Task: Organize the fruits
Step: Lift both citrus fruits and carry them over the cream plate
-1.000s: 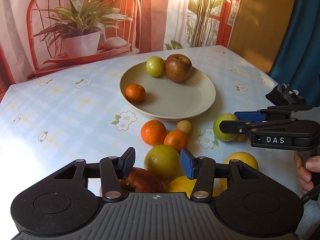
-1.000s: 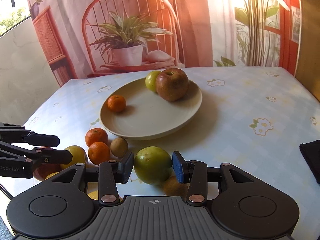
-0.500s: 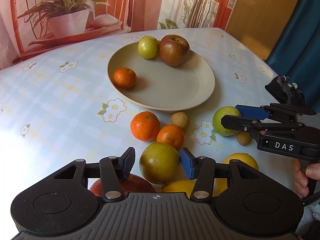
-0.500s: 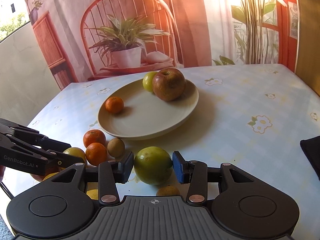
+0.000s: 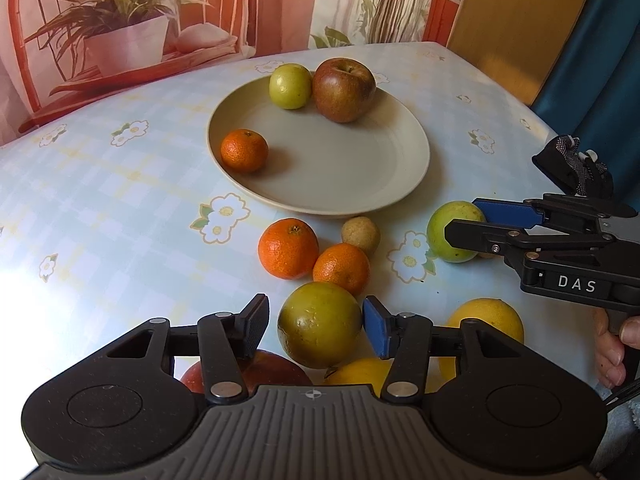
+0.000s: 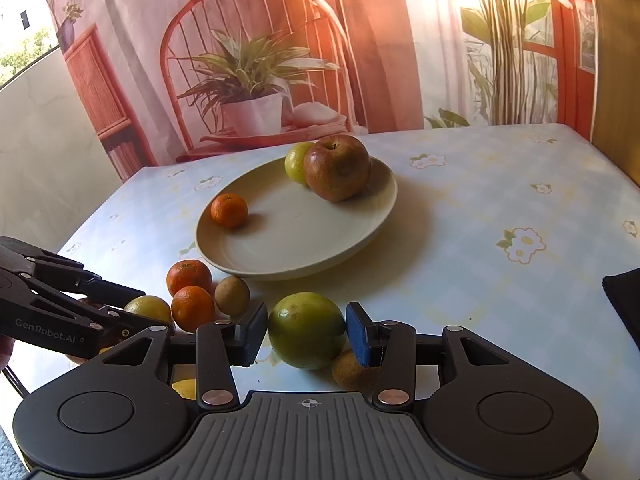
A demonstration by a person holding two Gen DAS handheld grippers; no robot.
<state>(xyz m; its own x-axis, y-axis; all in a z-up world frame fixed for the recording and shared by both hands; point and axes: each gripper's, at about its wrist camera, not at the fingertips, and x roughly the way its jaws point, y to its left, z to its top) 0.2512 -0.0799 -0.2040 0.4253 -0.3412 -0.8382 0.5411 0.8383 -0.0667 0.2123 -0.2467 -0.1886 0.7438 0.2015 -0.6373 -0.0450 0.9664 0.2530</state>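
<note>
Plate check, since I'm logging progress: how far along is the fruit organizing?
Done: the plate holds a mandarin, a green apple and a brown apple. In hand: the left gripper straddles a yellow-green fruit, the right gripper a green fruit, both on the table, pads not pressing. Remaining: two mandarins, lemons, small brown fruits and a red apple.

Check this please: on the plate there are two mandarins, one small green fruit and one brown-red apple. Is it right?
Not quite. The plate holds only one mandarin, beside the small green fruit and the brown-red apple. The left wrist view shows it; the other mandarins lie on the tablecloth.
</note>
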